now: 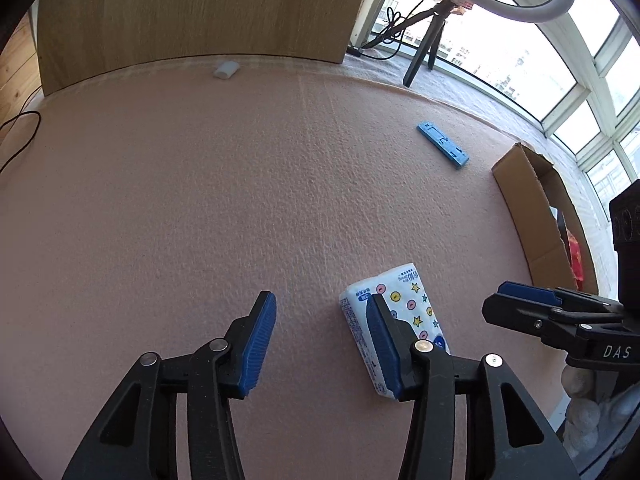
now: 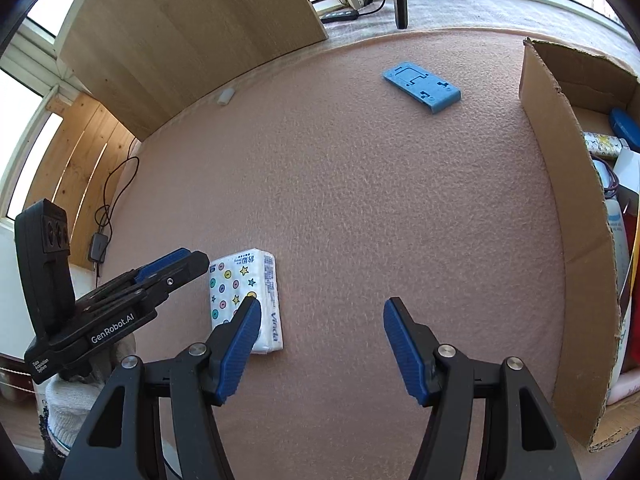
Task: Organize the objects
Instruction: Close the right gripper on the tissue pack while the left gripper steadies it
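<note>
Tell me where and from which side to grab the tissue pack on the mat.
Grip the tissue pack across its narrow width, pads on its two long side edges near the middle, coming from straight above. It lies flat on the pink mat, so the top and bottom faces offer no purchase, and it looks soft, so a mid-length pinch should hold evenly. The right gripper stands open nearby.

"Vinda" (tissue pack); "GenRobot.AI" (left gripper)

— What do the tools look like?
— Both grippers, left gripper and right gripper, are black with ribbed blue pads, silver screws, white "GenRobot.AI" lettering.
— And the hand?
— A white knit glove.
</note>
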The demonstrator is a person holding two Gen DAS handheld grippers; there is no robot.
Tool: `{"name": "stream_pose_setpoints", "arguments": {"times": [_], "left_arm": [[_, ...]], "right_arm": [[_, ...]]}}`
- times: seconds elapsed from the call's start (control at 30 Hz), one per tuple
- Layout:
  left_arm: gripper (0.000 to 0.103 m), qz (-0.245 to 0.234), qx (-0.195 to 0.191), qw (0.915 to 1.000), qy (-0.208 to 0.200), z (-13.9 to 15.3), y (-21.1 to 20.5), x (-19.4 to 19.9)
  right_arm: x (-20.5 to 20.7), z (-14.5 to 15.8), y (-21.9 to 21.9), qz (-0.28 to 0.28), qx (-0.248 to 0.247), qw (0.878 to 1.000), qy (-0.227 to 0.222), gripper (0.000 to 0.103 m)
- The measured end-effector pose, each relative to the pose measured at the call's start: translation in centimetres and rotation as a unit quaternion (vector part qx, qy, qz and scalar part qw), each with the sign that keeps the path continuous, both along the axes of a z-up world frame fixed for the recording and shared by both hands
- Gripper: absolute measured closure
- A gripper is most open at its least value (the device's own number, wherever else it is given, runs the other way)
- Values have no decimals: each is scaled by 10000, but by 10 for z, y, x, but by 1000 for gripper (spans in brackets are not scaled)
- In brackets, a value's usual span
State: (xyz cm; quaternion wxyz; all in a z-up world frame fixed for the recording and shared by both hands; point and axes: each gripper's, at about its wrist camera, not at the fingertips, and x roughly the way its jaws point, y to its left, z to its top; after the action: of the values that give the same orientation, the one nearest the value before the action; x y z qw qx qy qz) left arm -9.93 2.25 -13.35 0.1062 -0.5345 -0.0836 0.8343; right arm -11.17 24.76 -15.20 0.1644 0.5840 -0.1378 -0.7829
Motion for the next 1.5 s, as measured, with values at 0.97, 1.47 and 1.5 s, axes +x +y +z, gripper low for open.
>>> {"name": "stream_pose_setpoints", "arguments": {"times": [0.97,1.47,1.5], "left_arm": [[35,-332,243,9990,-193,-15,37,22],[54,-341,479,9980,-214,-15,41,18],[55,-361,468,9980,-218,-14,42,18]], "right_arm": [[-35,-27,-51,1008,151,9944,-296,40],[-37,-32,-66,1267,82,9912,-372,46],[-37,-33,-66,1266,52,9912,-383,49]]}}
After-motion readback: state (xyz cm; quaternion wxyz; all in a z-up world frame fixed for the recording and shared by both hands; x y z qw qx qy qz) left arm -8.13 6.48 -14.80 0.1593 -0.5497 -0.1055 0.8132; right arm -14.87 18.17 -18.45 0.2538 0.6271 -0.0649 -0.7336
